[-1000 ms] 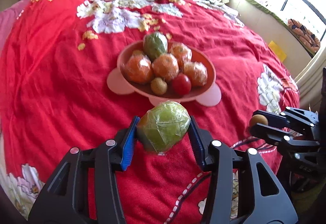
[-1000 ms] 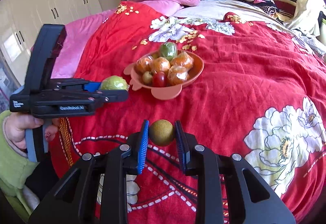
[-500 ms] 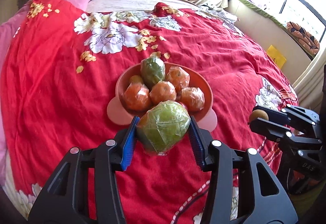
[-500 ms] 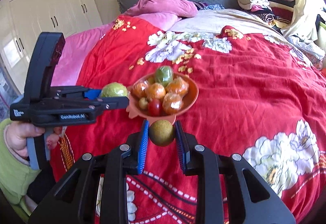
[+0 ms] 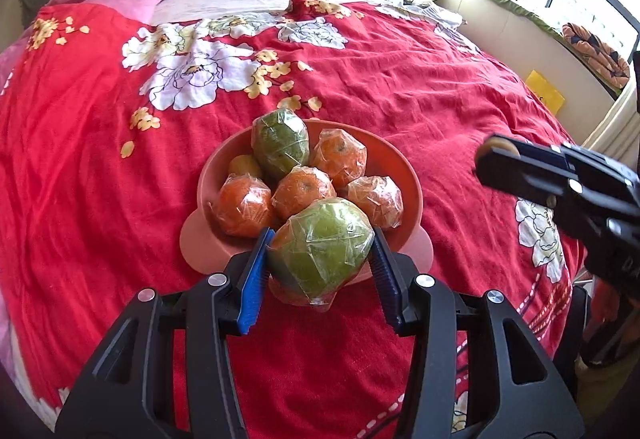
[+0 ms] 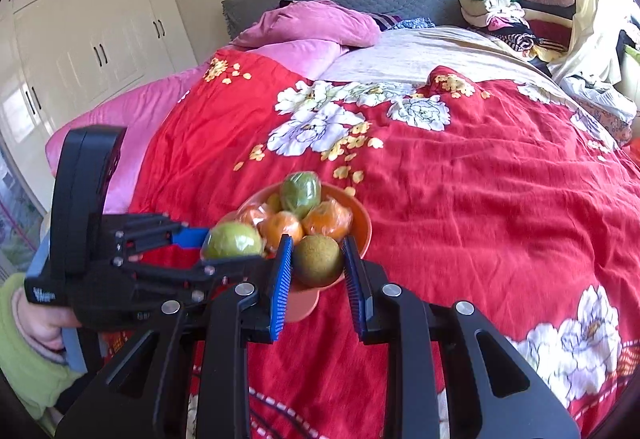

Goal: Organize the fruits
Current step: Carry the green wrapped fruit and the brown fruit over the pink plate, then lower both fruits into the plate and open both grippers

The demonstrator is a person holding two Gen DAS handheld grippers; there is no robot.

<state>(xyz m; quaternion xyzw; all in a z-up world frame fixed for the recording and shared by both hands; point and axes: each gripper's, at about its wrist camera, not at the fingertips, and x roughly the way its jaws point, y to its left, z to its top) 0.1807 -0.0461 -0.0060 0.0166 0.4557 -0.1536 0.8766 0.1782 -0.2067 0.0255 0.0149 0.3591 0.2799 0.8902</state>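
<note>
I've got both hands loaded over the red flowered bedspread (image 5: 400, 79), and everything hinges on the salmon-pink plastic fruit bowl (image 5: 408, 183) sitting in the middle of it. My left gripper (image 5: 320, 259) is clamped on a large green fruit wrapped in clear film (image 5: 324, 243), pads pressing its sides, and that fruit hangs just at the bowl's near rim, on the bowl's left side as the right camera shows it. My right gripper (image 6: 318, 263) is squeezed down on a small brown fuzzy kiwi-like fruit (image 6: 317, 259), also at the near rim, a touch further toward the bowl's middle. The bowl lies straight ahead of both, with wrapped oranges (image 5: 304, 191) and another film-wrapped green fruit (image 5: 280, 143) piled in it, so free room looks scarce; I judge the near edge the likeliest gap. The two grippers sit close beside each other, the left's fingers nearly alongside the right's in the right view, so I reckon one should drop first to avoid a knock.
</note>
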